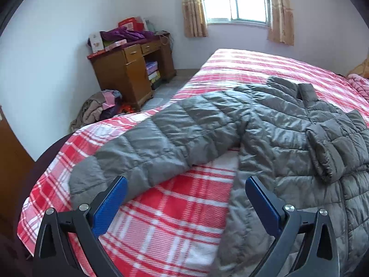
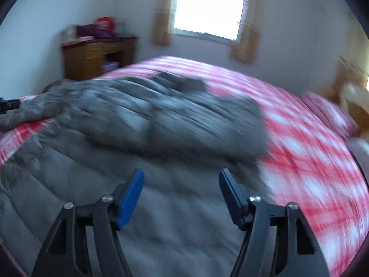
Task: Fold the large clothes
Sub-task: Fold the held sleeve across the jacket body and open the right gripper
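Observation:
A grey quilted puffer jacket lies spread on the bed's red-and-white plaid blanket. One sleeve stretches left toward the bed's corner. The other sleeve is folded over the body. My left gripper is open and empty, just above the blanket between the left sleeve and the jacket's body. In the blurred right wrist view the jacket fills the left and middle. My right gripper is open and empty above the jacket's lower part.
A wooden desk piled with boxes and purple cloth stands by the far wall, under the window. A heap of clothes lies on the floor by the bed's corner. A pink cloth lies at the bed's far right.

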